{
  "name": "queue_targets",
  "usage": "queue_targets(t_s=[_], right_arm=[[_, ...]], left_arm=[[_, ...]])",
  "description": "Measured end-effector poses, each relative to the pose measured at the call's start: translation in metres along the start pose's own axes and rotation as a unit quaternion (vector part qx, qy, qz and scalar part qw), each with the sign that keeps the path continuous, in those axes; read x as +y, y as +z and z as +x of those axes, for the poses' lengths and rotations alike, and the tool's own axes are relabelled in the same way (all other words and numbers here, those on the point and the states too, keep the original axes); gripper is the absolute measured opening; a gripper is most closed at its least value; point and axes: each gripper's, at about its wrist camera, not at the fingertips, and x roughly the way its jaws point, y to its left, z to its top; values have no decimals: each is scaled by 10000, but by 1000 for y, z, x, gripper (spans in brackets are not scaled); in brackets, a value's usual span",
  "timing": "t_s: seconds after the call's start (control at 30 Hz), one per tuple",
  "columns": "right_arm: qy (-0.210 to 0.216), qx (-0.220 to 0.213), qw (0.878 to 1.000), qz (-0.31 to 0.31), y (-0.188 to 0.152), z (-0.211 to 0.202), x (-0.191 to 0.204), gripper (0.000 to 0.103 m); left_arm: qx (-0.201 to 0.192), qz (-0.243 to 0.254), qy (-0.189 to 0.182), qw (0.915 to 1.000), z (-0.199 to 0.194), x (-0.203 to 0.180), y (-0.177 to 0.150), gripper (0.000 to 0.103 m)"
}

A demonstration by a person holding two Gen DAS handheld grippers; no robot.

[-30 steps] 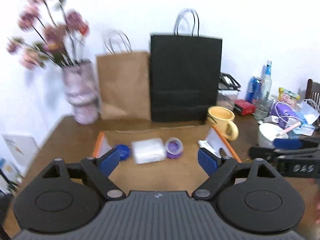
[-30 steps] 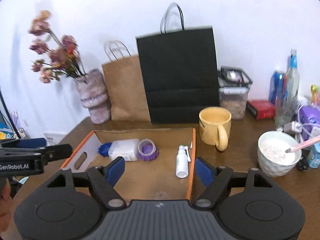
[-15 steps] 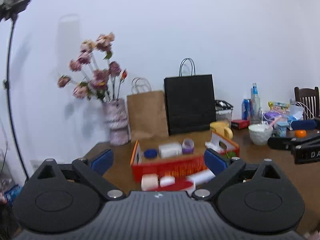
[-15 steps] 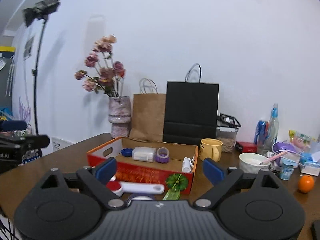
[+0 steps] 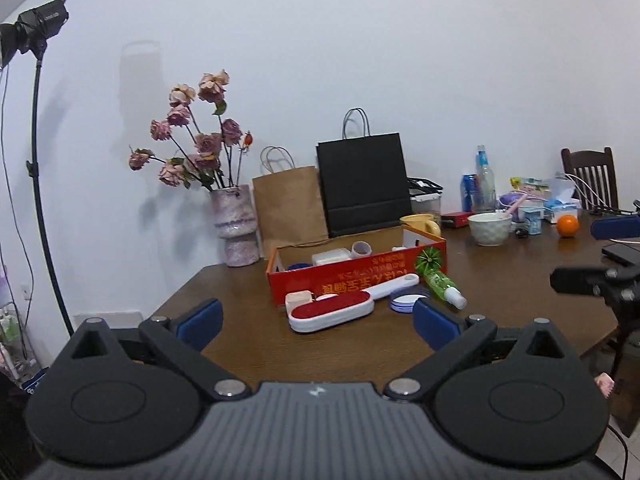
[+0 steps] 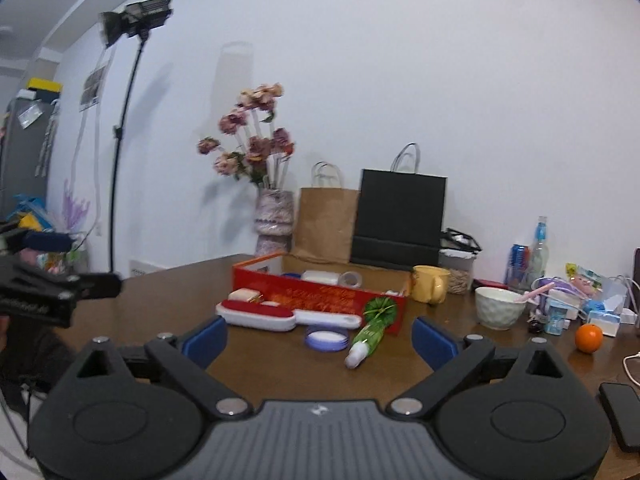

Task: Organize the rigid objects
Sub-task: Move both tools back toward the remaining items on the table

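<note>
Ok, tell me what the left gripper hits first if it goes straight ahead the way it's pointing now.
Probably the red and white lint brush, lying on the table in front of the red box. The left gripper is open, with the brush roughly centred ahead; depth is hard to judge.

The brown wooden desk (image 5: 500,280) carries a red box (image 5: 356,276), with a lint brush (image 5: 340,308), round tin (image 5: 404,302) and green tube (image 5: 442,284) lying just before it.

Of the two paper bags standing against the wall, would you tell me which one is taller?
The black paper bag is taller; its top edge rises well above the shorter brown paper bag standing directly to its left, beside the vase.
</note>
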Motion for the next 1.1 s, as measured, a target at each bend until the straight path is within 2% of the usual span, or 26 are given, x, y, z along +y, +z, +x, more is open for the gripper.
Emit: queue_targets(t_s=[0.43, 0.6, 0.73, 0.83, 1.03, 1.1], right_arm=[[85, 161, 9998, 56, -7, 12, 2, 99], [69, 315, 9990, 320, -12, 32, -6, 98], [109, 504, 9965, 663, -16, 59, -15, 97], [180, 633, 9945, 819, -14, 81, -21, 95], [408, 829, 9914, 925, 5, 138, -28, 82], [528, 895, 9900, 955, 13, 161, -29, 80]], left_arm=[[190, -176, 123, 9996, 12, 8, -6, 103], [442, -210, 135, 9987, 31, 9, -17, 103], [663, -260, 133, 9974, 55, 14, -21, 103], [686, -261, 84, 9973, 75, 18, -18, 103], [780, -520, -61, 9956, 139, 31, -2, 101], [848, -596, -160, 9945, 165, 35, 4, 100]])
